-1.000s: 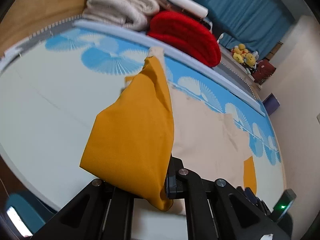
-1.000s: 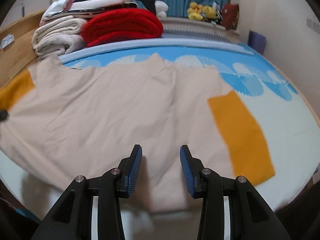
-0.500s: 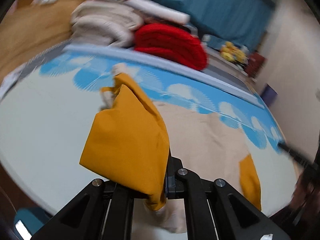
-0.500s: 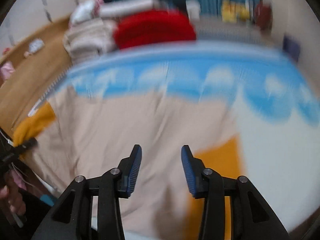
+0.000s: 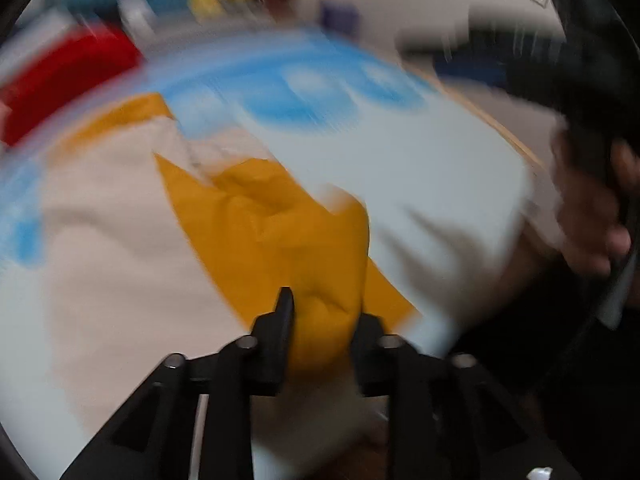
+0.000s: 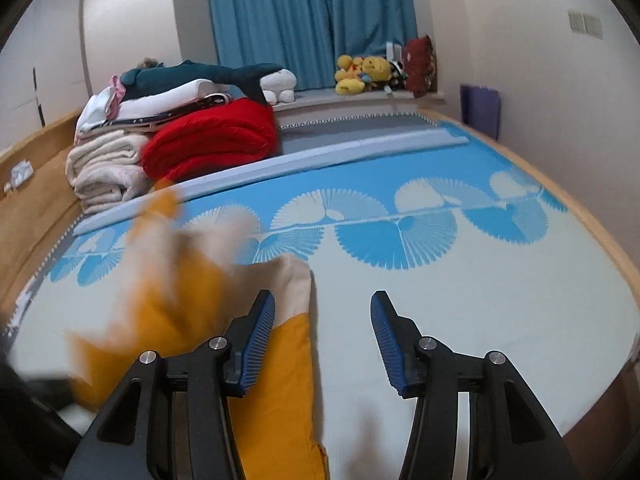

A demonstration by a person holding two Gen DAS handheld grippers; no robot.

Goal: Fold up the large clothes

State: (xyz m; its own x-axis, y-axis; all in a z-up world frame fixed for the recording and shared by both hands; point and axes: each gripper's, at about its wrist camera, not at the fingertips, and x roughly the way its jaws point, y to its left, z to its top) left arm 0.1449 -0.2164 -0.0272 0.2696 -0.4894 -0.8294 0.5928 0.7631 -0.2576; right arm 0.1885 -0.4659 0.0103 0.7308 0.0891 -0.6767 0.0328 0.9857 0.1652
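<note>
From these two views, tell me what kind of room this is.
Most likely a bedroom. A bed with a blue fan-patterned sheet fills the view, folded blankets are stacked at its far side, and plush toys sit by the blue curtains.

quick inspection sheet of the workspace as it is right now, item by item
surface: bed sheet, pale with blue fan prints, bare on the right side
job's things: beige and mustard garment, partly folded, lying left of centre; the left wrist view is blurred
clutter: red blanket and cream blankets stacked at the far left edge; plush toys on the window ledge
grippers: left tool has mustard cloth between its fingers, which look parted; right tool open, empty, left finger over the garment edge
cables: nothing seen
surroundings: blue curtain, white walls, wooden bed frame
</note>
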